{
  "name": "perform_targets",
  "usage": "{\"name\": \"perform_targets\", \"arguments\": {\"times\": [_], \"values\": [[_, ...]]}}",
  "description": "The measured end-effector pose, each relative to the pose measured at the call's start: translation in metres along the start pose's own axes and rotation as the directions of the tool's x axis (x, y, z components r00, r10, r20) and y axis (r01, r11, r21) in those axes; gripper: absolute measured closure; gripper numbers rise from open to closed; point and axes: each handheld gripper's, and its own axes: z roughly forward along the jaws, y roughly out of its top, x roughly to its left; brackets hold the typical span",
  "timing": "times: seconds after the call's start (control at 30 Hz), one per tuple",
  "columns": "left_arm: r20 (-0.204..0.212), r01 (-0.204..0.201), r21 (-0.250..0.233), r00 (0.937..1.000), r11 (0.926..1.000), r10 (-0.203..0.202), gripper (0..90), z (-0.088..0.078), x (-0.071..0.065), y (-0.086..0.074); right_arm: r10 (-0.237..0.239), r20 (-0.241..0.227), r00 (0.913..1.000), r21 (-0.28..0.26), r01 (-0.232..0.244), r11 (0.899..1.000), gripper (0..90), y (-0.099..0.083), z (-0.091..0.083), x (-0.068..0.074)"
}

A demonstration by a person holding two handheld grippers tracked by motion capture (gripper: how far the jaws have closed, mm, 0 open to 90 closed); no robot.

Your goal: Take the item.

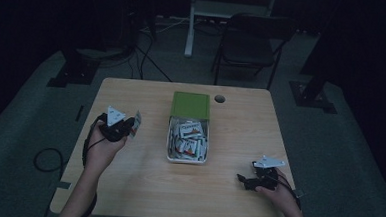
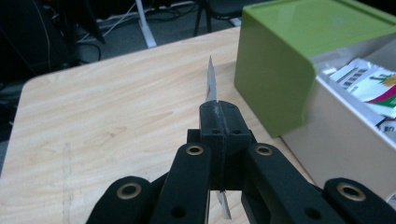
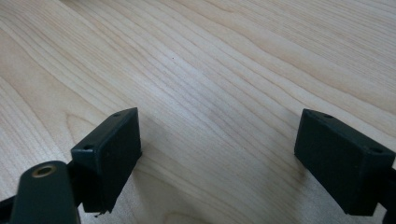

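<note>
Forearms enter from the near edge of a pale wood-grain table (image 1: 142, 186), the left gripper (image 1: 130, 128) with its fingers (image 2: 211, 122) pressed together on a thin sachet (image 2: 211, 84) held edge-on above the table, left of the open box (image 1: 187, 156) of similar sachets with its green lid (image 1: 191, 105) raised at the far end. At the near right corner, the right gripper (image 3: 219, 154) rests low over bare wood with its fingers spread wide and holding nothing. Beyond the table, the dim grey-floored room shows a folding chair (image 1: 252, 44), stand legs and trailing cables, while print on the clamped sachet is too dark and narrow to read.
</note>
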Motion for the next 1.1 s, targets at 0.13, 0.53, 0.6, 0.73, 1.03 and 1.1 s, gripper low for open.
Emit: {"name": "perform_targets", "arguments": {"times": [0.13, 0.53, 0.6, 0.73, 1.03, 1.1], "values": [[-0.014, 0.0, 0.013, 0.9999, 0.9999, 0.0, 90.0, 0.004, 0.001, -0.009, -0.002, 0.0, 1.0, 0.001, 0.002, 1.0, 14.1, 0.0, 0.0, 0.0], [-0.007, 0.041, 0.071, 0.9991, 0.9966, -0.041, 90.0, 0.018, 0.005, -0.039, -0.002, 0.0, 1.0, 0.001, 0.002, 1.0, 14.0, 0.0, 0.0, 0.0], [-0.009, 0.042, 0.077, 0.9991, 0.9961, -0.042, 90.0, 0.02, 0.006, -0.043, -0.002, 0.0, 1.0, 0.001, 0.002, 1.0, 14.0, 0.0, 0.0, 0.0], [-0.011, 0.051, 0.094, 0.9987, 0.9942, -0.051, 90.0, 0.023, 0.007, -0.05, -0.002, 0.0, 1.0, 0.001, 0.002, 1.0, 14.0, 0.0, 0.0, 0.0], [-0.027, 0.071, 0.12, 0.9973, 0.9902, -0.068, 89.8, 0.028, 0.014, -0.065, -0.003, 0.0, 1.0, 0.001, 0.003, 1.0, 14.0, 0.0, 0.0, 0.0], [-0.031, 0.073, 0.128, 0.9971, 0.9892, -0.069, 89.7, 0.028, 0.015, -0.067, -0.003, 0.0, 1.0, 0.001, 0.003, 1.0, 14.1, 0.0, 0.0, 0.0]]}}
